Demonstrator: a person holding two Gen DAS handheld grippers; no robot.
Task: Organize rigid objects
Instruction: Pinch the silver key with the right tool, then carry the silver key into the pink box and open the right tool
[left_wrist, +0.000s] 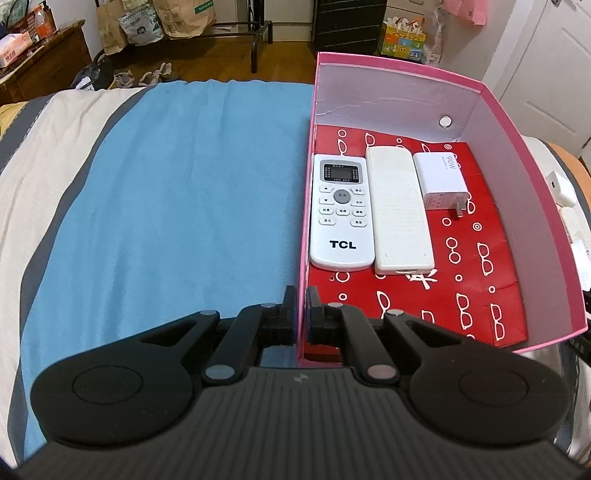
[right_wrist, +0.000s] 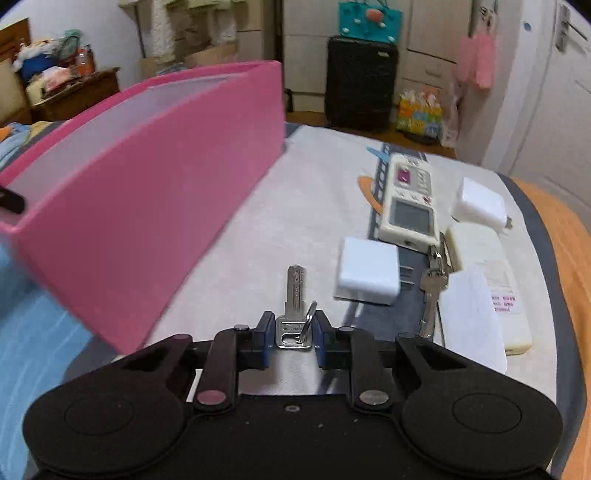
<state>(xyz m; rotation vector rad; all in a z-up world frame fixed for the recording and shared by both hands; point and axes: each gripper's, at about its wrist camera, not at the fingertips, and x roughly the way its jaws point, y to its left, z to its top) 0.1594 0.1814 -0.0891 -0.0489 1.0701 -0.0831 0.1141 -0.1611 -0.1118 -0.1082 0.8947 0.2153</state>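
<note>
A pink box (left_wrist: 524, 206) with a red patterned floor sits on the bed. In it lie a white TCL remote (left_wrist: 341, 212), a plain white remote (left_wrist: 400, 212) and a white 90W charger (left_wrist: 441, 181). My left gripper (left_wrist: 301, 314) is shut on the box's near left wall. In the right wrist view the box's outer wall (right_wrist: 147, 206) is at the left. My right gripper (right_wrist: 294, 332) is shut on a silver key (right_wrist: 294, 306) with a ring. On the sheet lie a white charger (right_wrist: 367, 275), a cream remote (right_wrist: 408, 201), a key bunch (right_wrist: 434, 280), another charger (right_wrist: 480, 201) and a remote (right_wrist: 491, 280).
A blue towel (left_wrist: 184, 206) covers the bed left of the box. An orange blanket (right_wrist: 569, 258) edges the bed at the right. A black suitcase (right_wrist: 360, 81), bags and a wooden dresser (right_wrist: 74, 96) stand beyond the bed.
</note>
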